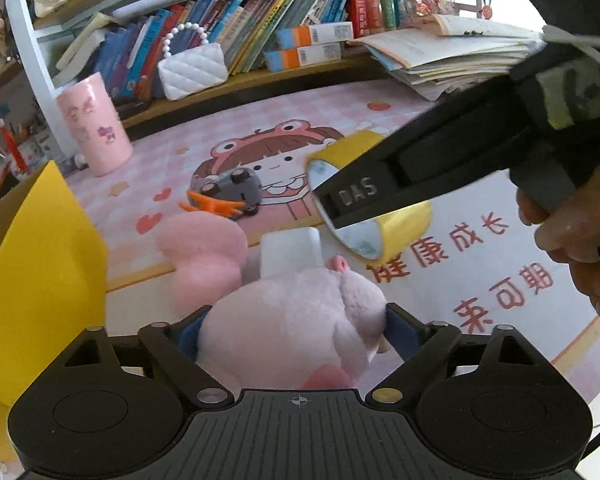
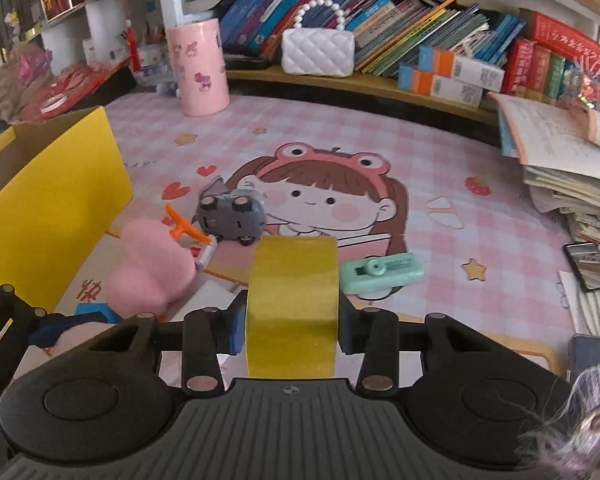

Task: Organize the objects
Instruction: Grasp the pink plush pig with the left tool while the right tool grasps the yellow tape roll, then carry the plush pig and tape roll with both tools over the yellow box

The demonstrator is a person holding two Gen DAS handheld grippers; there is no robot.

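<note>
My left gripper [image 1: 294, 328] is shut on a pink plush toy [image 1: 292, 320]; its pink ears [image 1: 204, 252] hang forward over the mat, and show in the right wrist view [image 2: 148, 272]. My right gripper [image 2: 290, 320] is shut on a roll of yellow tape [image 2: 292, 304], held above the mat; it shows in the left wrist view [image 1: 380, 208] with the roll [image 1: 404, 224] clamped in it. An open yellow box [image 2: 48, 200] stands at the left, also in the left wrist view [image 1: 40, 280].
On the pink cartoon mat [image 2: 420, 152] lie a grey toy car [image 2: 232, 216], an orange-handled tool [image 2: 184, 232] and a green utility knife [image 2: 380, 274]. A pink cup [image 2: 200, 68], white purse [image 2: 318, 52], book shelf and paper stack [image 2: 572, 168] border it. A phone [image 2: 588, 266] lies right.
</note>
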